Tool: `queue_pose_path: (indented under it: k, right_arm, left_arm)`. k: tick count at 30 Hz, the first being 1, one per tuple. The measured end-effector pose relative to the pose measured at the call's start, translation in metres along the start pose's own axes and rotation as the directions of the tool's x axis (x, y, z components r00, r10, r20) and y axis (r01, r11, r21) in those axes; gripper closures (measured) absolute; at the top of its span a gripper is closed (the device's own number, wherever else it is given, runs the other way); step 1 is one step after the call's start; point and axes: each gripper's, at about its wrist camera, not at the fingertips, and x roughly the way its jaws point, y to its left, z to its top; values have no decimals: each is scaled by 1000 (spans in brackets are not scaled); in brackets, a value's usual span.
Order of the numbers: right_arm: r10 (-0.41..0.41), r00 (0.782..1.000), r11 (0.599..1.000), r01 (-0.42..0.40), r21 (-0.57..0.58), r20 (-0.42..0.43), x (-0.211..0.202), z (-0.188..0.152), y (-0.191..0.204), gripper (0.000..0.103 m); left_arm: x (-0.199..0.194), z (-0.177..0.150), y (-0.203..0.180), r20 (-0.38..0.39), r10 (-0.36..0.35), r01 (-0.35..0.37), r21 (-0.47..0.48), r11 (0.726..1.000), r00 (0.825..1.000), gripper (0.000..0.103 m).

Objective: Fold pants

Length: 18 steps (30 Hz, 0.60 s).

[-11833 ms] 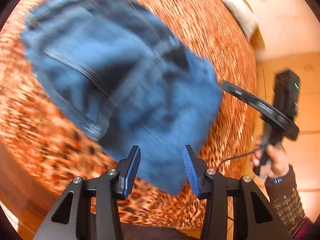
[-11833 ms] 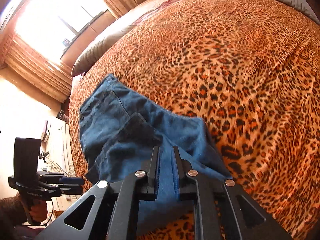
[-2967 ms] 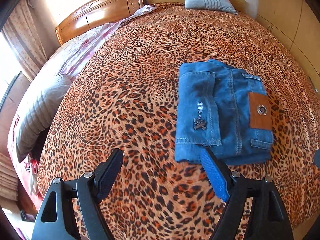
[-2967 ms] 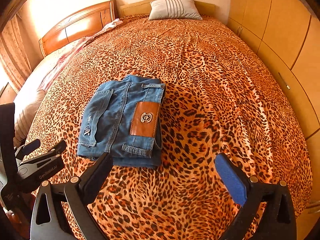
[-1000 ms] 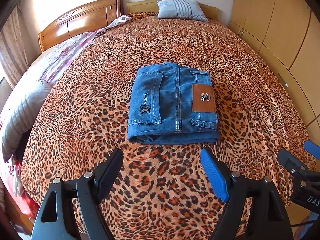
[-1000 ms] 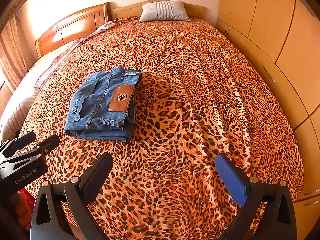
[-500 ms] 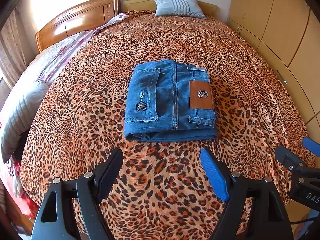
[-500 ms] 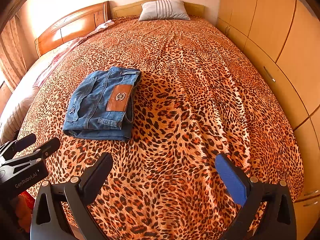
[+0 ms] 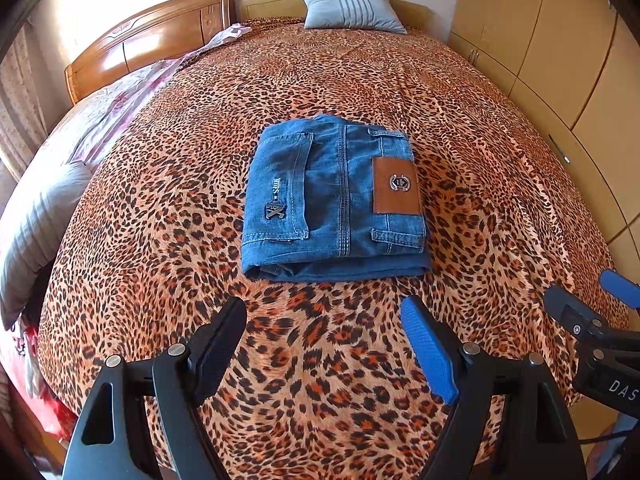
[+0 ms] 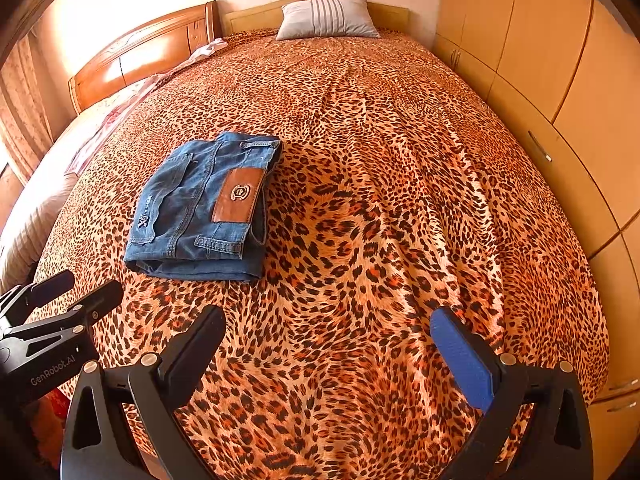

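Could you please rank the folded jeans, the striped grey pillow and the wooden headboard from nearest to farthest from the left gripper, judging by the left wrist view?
From the left gripper:
1. Folded jeans, straight ahead on the leopard bedspread.
2. Wooden headboard, far left.
3. Striped grey pillow, at the far end; nearly level with the headboard, so 2 and 3 are uncertain.

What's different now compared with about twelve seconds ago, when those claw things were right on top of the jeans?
Then the right gripper was clamped on the half-folded jeans; it has since let go. Both it and the left gripper have pulled back toward the foot of the bed, jaws wide open. The jeans now lie as a compact folded bundle. The leopard bedspread and striped pillow look unchanged over the last three seconds.
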Motion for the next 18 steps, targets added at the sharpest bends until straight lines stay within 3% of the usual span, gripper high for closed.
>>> queue_pose_path:
  k: [18]
  right_arm:
    - [-1, 1000, 1000, 1, 1, -3, 1, -1, -1, 0]
  left_arm:
    - [2, -1, 0, 1, 4, -4, 1, 1000, 1000, 23]
